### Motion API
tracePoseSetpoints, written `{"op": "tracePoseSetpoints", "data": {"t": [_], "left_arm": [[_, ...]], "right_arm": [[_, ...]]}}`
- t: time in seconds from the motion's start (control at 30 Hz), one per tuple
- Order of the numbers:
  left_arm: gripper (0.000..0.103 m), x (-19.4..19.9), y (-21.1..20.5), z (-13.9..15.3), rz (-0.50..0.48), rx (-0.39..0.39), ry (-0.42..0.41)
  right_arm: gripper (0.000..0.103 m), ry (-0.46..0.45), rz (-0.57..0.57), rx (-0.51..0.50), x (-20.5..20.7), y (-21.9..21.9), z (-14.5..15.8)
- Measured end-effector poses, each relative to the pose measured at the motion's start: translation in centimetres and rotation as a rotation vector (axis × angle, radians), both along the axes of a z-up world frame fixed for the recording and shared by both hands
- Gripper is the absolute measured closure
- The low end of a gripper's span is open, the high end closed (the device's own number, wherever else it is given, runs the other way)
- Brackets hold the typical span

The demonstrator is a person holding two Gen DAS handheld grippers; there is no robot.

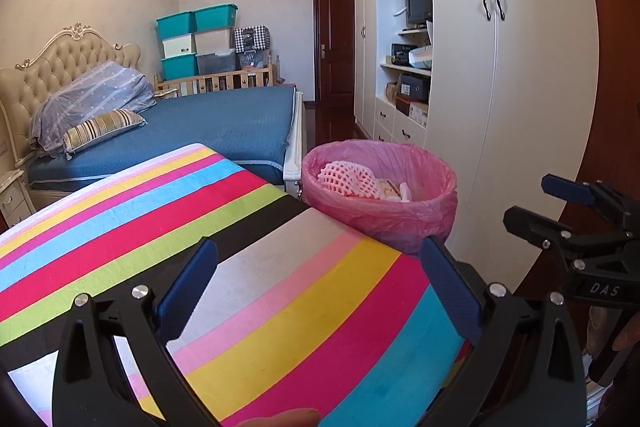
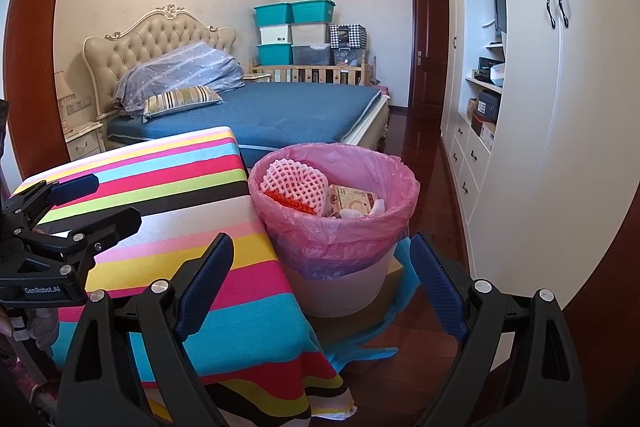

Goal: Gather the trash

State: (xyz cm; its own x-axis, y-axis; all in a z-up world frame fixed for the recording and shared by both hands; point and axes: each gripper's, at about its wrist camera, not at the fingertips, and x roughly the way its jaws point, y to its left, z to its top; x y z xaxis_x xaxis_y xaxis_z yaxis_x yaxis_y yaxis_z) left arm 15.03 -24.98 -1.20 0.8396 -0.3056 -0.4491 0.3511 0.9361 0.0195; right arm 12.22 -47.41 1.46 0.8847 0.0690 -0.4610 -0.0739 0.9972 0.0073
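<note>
Two grippers sit closest to me, one in each of the person's hands, both with blue pads spread wide and nothing between them. From the left wrist view, the left gripper (image 1: 320, 291) hovers over the striped cloth (image 1: 140, 211) covering one table, and the right gripper (image 1: 560, 203) shows at 3 o'clock, jaws also apart. From the right wrist view, the right gripper (image 2: 324, 287) hangs over the table's edge, with the left gripper (image 2: 80, 203) at 9 o'clock.

One trash bin (image 2: 340, 287), white and lined with a pink bag (image 2: 320, 239), stands just beside the table's right side, at 12 o'clock from the right gripper and about 1 o'clock from the left. Inside it I count one white foam net (image 2: 288, 183) at its left, one printed carton (image 2: 352, 201) next to that, something orange under the net, and some white scraps at the right that are too small to name. The tabletop that shows is bare cloth.

Beyond, at 11 o'clock, stands one bed (image 2: 280, 111) with a blue cover, one striped cushion (image 2: 180, 99) and one bundled grey quilt (image 2: 180, 75). Six storage boxes (image 2: 296, 31) are stacked behind it. White wardrobes (image 2: 560, 107) fill the right, from 1 to 3 o'clock. Something blue (image 2: 360, 347) lies on the floor under the bin.
</note>
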Motion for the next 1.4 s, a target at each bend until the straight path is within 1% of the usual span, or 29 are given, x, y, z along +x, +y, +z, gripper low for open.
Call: {"op": "tracePoseSetpoints", "data": {"t": [0.23, 0.4, 1.03, 1.4], "left_arm": [[0.005, -0.6, 0.4, 0.0, -0.005, -0.024, -0.029], [0.005, -0.5, 0.6, -0.4, 0.003, -0.029, -0.015], [0.005, -0.5, 1.3, -0.3, 0.025, -0.069, -0.022], [0.005, -0.5, 1.0, -0.3, 0.03, -0.066, -0.03]], "right_arm": [[0.018, -0.01, 0.008, -0.009, -0.2, 0.4, 0.3], [0.019, -0.02, 0.014, -0.015, -0.4, 0.6, 0.6], [0.018, -0.025, 0.019, -0.014, -0.5, 1.0, 0.6], [0.018, -0.03, 0.013, -0.019, -0.5, 1.0, 0.6]]}}
